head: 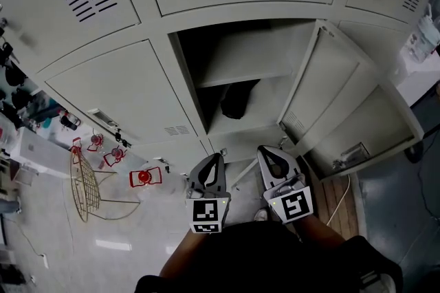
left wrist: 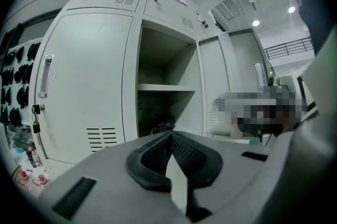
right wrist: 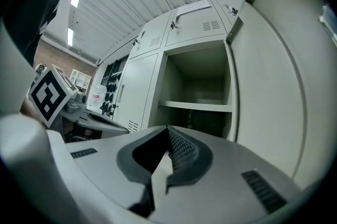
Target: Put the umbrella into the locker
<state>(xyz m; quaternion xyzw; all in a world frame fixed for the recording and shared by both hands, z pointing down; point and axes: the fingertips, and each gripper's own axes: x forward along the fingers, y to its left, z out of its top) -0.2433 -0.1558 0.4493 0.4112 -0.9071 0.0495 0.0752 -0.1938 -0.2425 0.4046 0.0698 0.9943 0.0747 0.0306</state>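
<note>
The grey locker (head: pixel 240 71) stands with its door (head: pixel 344 102) swung wide to the right. A dark bundle, the folded black umbrella (head: pixel 238 99), lies in the compartment under the shelf (head: pixel 240 75); in the left gripper view the umbrella (left wrist: pixel 164 125) shows just above the jaws. My left gripper (head: pixel 215 159) and right gripper (head: pixel 267 151) hover side by side in front of the locker's lower edge, a short way back from the opening. Both are shut with nothing between the pads. In the right gripper view the lower compartment (right wrist: pixel 205 123) is too dark to make out.
A wire basket (head: pixel 85 186) and small red items (head: pixel 145 177) lie on the floor at the left. A wooden pallet (head: pixel 337 197) and a white cable (head: pixel 342 202) sit below the open door. Keys (left wrist: pixel 35 118) hang from the closed locker door on the left.
</note>
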